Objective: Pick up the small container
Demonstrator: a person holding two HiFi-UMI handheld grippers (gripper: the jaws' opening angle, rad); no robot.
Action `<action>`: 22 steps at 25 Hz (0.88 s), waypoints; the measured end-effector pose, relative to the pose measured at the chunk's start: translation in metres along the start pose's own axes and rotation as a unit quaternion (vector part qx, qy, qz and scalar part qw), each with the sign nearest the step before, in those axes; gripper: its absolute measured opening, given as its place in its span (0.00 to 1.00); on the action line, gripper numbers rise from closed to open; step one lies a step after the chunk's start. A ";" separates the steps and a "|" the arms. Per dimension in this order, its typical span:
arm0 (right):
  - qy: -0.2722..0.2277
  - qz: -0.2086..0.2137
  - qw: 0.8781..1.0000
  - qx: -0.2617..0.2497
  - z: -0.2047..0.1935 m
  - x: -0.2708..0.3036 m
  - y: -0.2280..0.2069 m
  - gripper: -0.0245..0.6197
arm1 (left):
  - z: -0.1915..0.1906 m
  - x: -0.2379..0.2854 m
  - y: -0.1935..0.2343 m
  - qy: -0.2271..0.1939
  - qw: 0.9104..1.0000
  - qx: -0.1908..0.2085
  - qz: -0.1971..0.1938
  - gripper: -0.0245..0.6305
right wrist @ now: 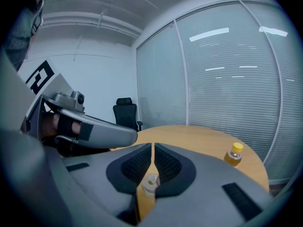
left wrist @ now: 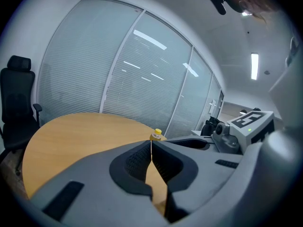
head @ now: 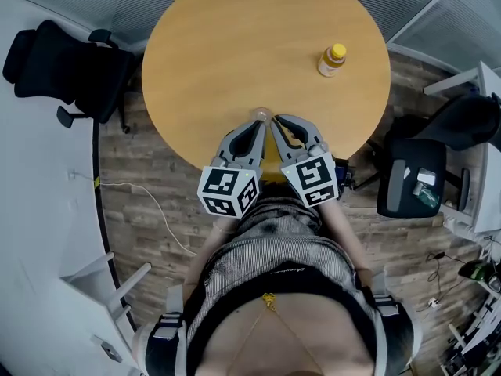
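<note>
Small container (head: 263,114) on tbl (head: 219,53) | L gripper (left wrist: 151,144), R gripper (right wrist: 153,149) closed (empty)

Head camera looks steeply down on the table (head: 235,69), cameras on left gripper (left wrist: 151,144) and right gripper (right wrist: 152,146) skim it low, sharing the yellow-capped bottle (right wrist: 234,154).

Even indoor lighting, fisheye-warped edges, soft shadows

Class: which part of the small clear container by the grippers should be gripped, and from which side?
Take the small clear container round its body, under the cap, coming level from the person's side. It stands upright near the edge of the table, just ahead of the shut right gripper, which must open first.
</note>
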State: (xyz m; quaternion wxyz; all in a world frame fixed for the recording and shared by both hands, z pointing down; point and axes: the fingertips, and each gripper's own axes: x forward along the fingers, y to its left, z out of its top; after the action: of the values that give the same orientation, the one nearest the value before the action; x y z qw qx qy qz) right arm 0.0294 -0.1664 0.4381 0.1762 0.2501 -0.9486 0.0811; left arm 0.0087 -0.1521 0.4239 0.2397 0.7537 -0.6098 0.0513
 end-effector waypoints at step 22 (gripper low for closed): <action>0.012 -0.068 0.997 0.028 0.015 0.046 0.016 0.09 | 0.018 0.000 0.060 0.027 0.998 0.018 -0.063 0.07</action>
State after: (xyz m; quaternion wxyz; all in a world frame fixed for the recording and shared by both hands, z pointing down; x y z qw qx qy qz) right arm -0.0207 -0.1765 0.4403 0.1858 0.3174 -0.9247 0.0981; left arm -0.0515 -0.1686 0.4261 0.2451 0.7930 -0.5537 0.0670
